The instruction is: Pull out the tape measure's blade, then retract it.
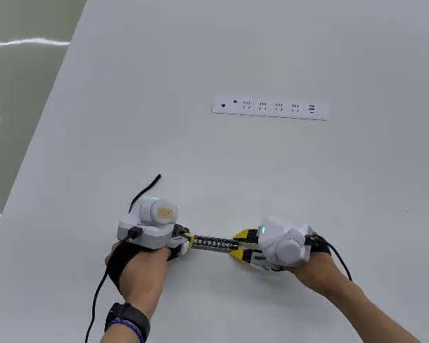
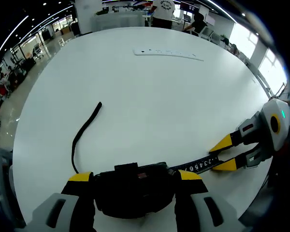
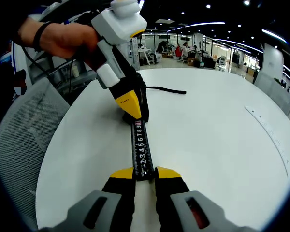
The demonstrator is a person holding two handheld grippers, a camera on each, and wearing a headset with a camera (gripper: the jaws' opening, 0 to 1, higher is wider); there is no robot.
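The black tape measure case [image 2: 133,191] sits clamped between the yellow-tipped fingers of my left gripper [image 2: 134,178], low on the white table [image 1: 222,164]. Its black wrist strap [image 2: 84,131] trails across the tabletop. A short length of black blade with white numerals [image 3: 141,147] runs from the case [image 3: 135,99] to my right gripper [image 3: 145,173], which is shut on the blade's end. In the head view the blade [image 1: 213,244] bridges the left gripper [image 1: 184,240] and the right gripper [image 1: 237,246], both near the table's front edge.
A white power strip [image 1: 270,108] lies flat at the far middle of the table. A black cable [image 1: 144,190] lies behind the left gripper. The table's left edge [image 1: 39,139] drops to a grey floor. Chairs and people stand far off in the room.
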